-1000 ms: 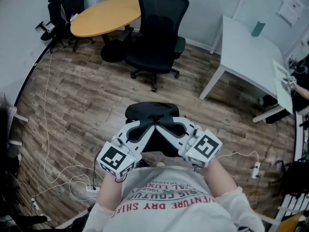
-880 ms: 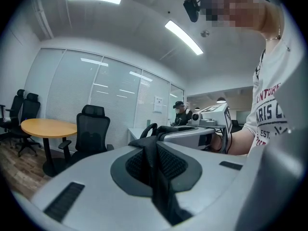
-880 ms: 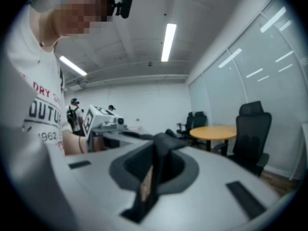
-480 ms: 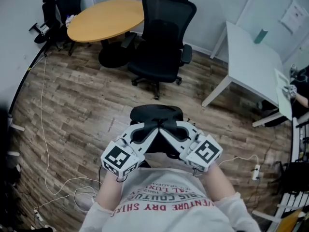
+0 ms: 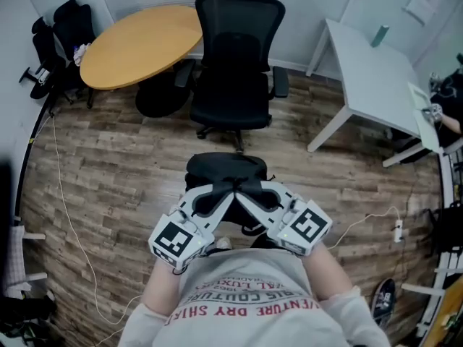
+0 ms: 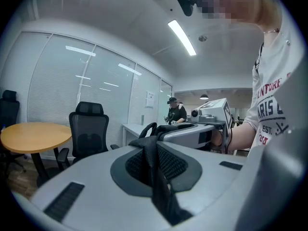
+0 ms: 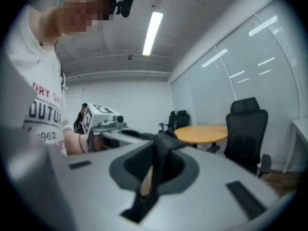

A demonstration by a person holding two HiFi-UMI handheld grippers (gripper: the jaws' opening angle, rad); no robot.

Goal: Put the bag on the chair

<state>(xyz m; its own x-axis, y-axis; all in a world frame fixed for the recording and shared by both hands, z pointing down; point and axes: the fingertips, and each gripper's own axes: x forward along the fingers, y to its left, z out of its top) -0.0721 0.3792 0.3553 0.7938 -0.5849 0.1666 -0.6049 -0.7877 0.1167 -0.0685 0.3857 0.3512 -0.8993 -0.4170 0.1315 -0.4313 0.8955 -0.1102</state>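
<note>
Black bag (image 5: 226, 173) at frame centre, its strap (image 6: 155, 177) clenched in both my left gripper (image 5: 228, 192) and right gripper (image 5: 241, 194); chair (image 5: 235, 71) above it, apart.

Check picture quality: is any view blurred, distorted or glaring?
Head view: sharp, edges bowed, black mesh office chair clear. Left gripper view: fisheye, dark corners, bright ceiling light strip, black fabric bag strap crisp. Right gripper view: softer, that strap blurred.
</note>
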